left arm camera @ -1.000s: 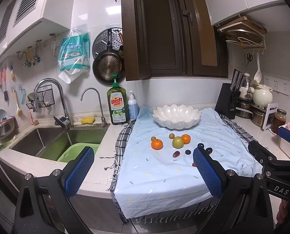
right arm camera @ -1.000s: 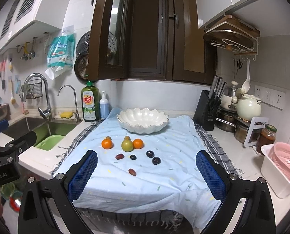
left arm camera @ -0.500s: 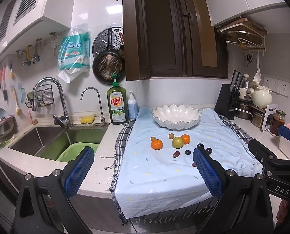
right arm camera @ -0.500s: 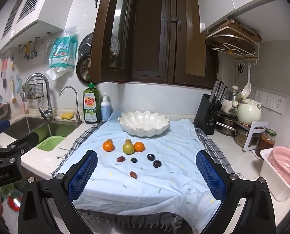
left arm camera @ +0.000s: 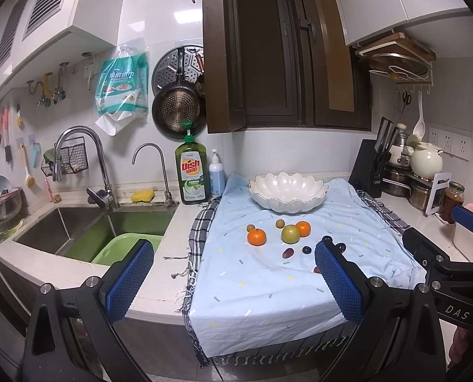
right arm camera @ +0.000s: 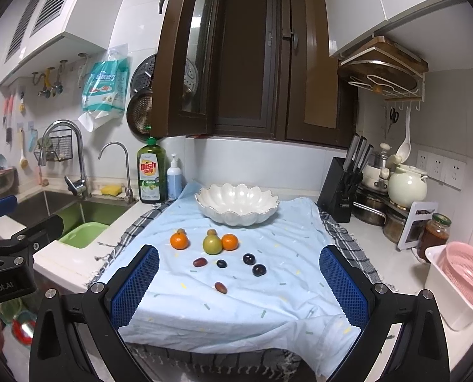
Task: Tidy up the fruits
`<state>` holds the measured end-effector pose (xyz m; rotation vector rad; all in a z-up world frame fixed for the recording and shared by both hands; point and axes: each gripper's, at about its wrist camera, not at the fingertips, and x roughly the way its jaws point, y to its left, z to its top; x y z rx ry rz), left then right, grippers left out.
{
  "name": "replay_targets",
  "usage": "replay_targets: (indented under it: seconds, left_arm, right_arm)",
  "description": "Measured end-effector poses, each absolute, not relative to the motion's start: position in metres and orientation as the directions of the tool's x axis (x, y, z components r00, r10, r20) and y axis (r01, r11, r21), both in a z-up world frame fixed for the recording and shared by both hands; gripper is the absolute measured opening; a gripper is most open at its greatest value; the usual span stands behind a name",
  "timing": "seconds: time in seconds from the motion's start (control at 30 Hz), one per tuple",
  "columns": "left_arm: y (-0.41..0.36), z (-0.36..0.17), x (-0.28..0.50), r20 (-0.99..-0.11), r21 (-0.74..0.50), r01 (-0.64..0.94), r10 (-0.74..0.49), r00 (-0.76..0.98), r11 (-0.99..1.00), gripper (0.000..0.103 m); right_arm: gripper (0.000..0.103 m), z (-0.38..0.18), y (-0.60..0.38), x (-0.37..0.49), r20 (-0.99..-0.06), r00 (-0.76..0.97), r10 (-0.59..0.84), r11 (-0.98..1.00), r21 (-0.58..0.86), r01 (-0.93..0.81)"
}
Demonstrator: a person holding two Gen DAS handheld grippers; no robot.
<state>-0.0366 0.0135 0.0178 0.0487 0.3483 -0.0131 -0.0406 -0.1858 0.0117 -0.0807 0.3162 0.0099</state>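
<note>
A white scalloped bowl stands empty at the back of a light blue cloth. In front of it lie two oranges, a green fruit, two small tan fruits, and several dark small fruits such as a grape and a brown date. My right gripper is open, held near the counter's front edge, short of the fruit. My left gripper is open too, off to the left near the sink; its right finger hides part of the dark fruits.
A sink with a green basin lies left of the cloth. Dish soap and a pump bottle stand behind it. A knife block, pots, a jar and a pink colander in a white tub crowd the right side. An open cabinet door hangs overhead.
Both views have shifted only slightly: the right gripper has edged a little closer to the fruit. Nothing on the cloth has moved.
</note>
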Motion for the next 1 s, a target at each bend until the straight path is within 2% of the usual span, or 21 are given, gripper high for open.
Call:
replay_targets:
  seconds: [0.6, 1.0]
  left_arm:
    - [0.017, 0.020, -0.038, -0.342, 0.043, 0.038, -0.021, 0.939, 0.998, 0.103]
    - [0.025, 0.009, -0.015, -0.385, 0.058, 0.076, -0.048, 0.922, 0.995, 0.103]
  right_arm:
    - [0.102, 0.011, -0.185, -0.040, -0.312, 0.950, 0.002, 0.997, -0.076, -0.027]
    - [0.102, 0.005, -0.172, -0.026, -0.343, 0.939, -0.003, 0.997, -0.070, -0.022]
